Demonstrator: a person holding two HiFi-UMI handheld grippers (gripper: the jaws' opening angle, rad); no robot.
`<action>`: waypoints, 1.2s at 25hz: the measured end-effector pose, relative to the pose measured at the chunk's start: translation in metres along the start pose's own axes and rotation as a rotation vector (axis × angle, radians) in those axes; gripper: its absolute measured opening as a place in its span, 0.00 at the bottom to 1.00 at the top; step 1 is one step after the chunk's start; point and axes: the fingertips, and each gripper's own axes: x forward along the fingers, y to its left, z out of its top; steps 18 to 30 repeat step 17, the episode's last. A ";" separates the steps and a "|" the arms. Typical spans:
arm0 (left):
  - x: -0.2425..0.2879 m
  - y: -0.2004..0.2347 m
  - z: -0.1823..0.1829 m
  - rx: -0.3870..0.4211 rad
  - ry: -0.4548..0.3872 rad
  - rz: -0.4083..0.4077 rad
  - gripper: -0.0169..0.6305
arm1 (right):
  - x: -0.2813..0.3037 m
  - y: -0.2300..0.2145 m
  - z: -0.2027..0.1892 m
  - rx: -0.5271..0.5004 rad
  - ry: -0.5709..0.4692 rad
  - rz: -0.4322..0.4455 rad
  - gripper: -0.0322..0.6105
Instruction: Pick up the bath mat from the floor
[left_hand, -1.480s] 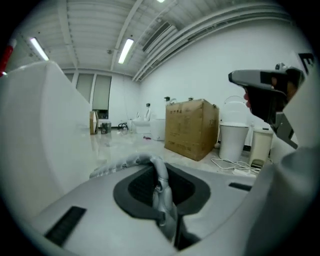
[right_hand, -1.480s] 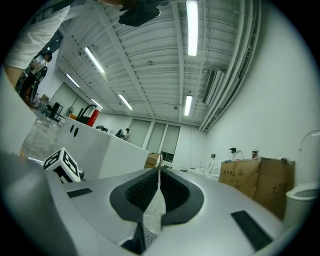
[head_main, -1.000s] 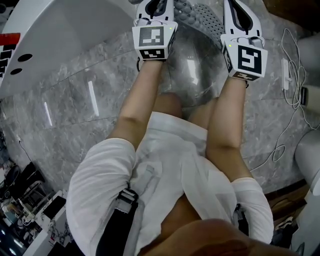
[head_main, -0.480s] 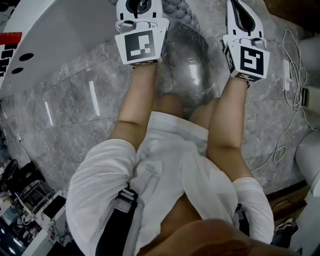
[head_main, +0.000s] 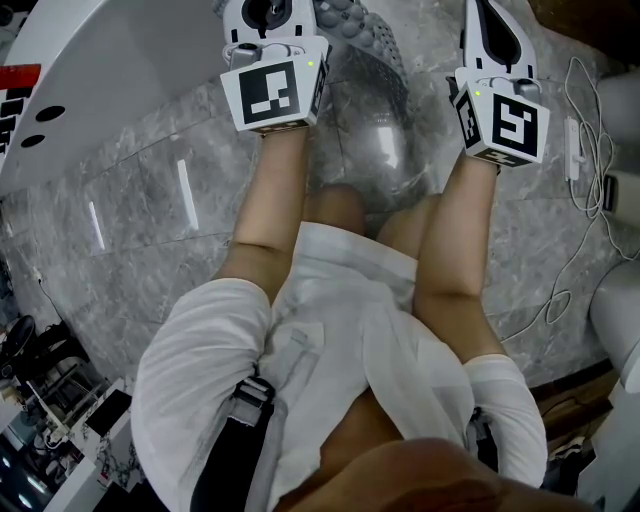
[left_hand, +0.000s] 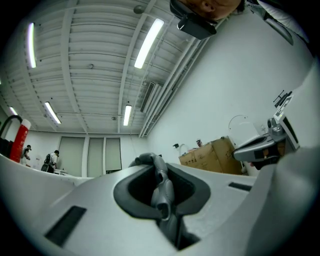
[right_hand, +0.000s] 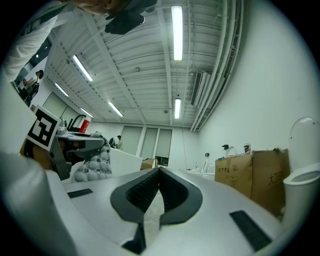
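Note:
The grey pebbled bath mat (head_main: 375, 110) hangs off the floor between my two raised grippers, its shiny underside facing me. My left gripper (head_main: 272, 40) holds the mat's left edge at the top of the head view. In the left gripper view the jaws (left_hand: 160, 175) point at the ceiling, shut on a bunched grey fold of mat (left_hand: 161, 192). My right gripper (head_main: 497, 60) holds the right edge. In its own view the gripper (right_hand: 159, 172) pinches a thin pale strip of mat (right_hand: 151, 215), and pebbled mat (right_hand: 95, 165) shows at left.
A white bathtub (head_main: 100, 80) stands at the upper left on the grey marble floor (head_main: 150, 220). White cables (head_main: 580, 150) trail at the right beside a white toilet (head_main: 615, 300). Cardboard boxes (right_hand: 250, 172) stand along the far wall.
My left gripper has moved left and a little up in the head view, and the right has shifted slightly right. The mat between them now hangs narrower and more edge-on.

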 end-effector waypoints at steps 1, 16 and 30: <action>0.000 0.000 -0.001 -0.004 0.001 0.000 0.09 | 0.000 0.000 0.000 -0.002 0.002 0.000 0.09; -0.002 -0.001 -0.008 -0.031 0.010 -0.013 0.09 | -0.001 0.001 0.000 -0.004 -0.003 0.011 0.09; -0.003 -0.001 -0.009 -0.035 0.011 -0.016 0.09 | -0.002 0.000 0.000 0.000 -0.007 0.010 0.09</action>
